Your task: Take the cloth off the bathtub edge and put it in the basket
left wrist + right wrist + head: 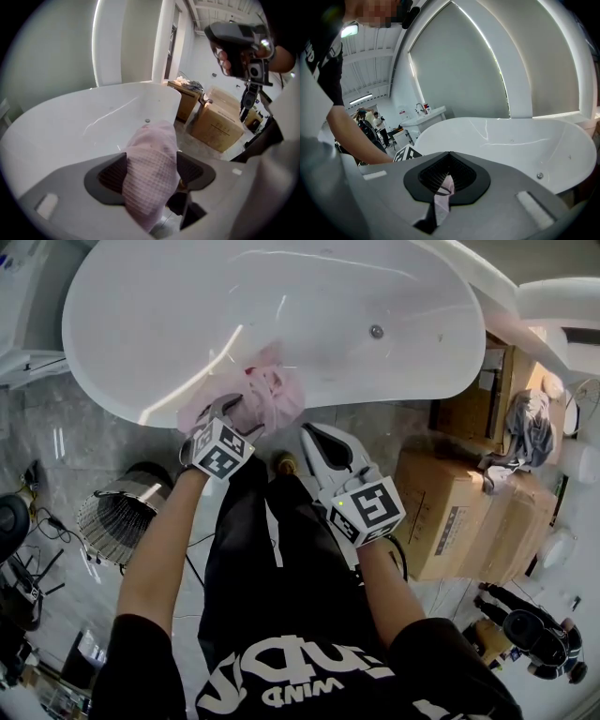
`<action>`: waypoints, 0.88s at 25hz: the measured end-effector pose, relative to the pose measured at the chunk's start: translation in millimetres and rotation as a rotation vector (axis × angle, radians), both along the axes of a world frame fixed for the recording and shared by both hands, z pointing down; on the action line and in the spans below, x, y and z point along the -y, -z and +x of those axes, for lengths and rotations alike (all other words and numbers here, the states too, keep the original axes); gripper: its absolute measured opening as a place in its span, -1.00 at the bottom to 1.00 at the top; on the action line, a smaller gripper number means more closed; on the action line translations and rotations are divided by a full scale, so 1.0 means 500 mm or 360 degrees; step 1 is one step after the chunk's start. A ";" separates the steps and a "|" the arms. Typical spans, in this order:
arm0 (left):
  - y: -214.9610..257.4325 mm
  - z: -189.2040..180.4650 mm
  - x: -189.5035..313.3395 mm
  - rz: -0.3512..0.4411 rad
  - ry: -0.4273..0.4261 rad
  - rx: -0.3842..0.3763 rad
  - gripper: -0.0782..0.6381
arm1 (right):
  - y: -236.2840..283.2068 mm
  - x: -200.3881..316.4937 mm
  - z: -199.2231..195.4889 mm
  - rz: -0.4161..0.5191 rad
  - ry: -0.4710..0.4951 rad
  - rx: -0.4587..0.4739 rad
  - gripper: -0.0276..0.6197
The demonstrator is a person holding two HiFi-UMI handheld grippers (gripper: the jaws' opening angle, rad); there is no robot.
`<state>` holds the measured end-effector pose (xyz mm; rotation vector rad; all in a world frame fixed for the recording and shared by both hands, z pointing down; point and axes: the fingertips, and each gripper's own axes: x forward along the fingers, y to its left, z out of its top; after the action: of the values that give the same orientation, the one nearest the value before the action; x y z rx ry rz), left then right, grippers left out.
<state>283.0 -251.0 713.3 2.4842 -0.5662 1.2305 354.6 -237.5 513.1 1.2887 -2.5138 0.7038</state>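
The left gripper (234,407) clamped the pink cloth (277,390) at the bathtub (281,296)'s near rim, its jaws pinching the bunched fabric from both sides. The cloth's length ran away from the jaws, up over the rim toward the tub's inside. The right gripper (314,442), just off the same rim, had its jaws pressed together on a thin pink strip, apparently a corner of the cloth. The wire basket (117,517) stood on the floor below the tub's near-left side, on the left arm's side, so that arm looked better placed for the carry. Both forearms reached forward, nearly parallel.
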 end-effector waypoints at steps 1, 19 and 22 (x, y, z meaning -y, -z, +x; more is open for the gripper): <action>-0.004 0.001 0.002 0.0009 -0.0005 0.0036 0.12 | -0.001 -0.002 -0.001 -0.0003 0.0001 0.0001 -0.90; -0.019 -0.002 0.014 0.0009 0.0008 0.0147 0.03 | -0.020 -0.015 0.007 -0.0045 -0.0011 0.0007 -0.90; -0.011 -0.005 0.019 0.0012 0.0013 0.0136 -0.03 | -0.023 -0.016 0.011 -0.0050 -0.0009 0.0005 -0.90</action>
<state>280.6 -260.5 719.1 2.4424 -0.6025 1.3395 359.9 -229.5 524.6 1.2860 -2.4924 0.7441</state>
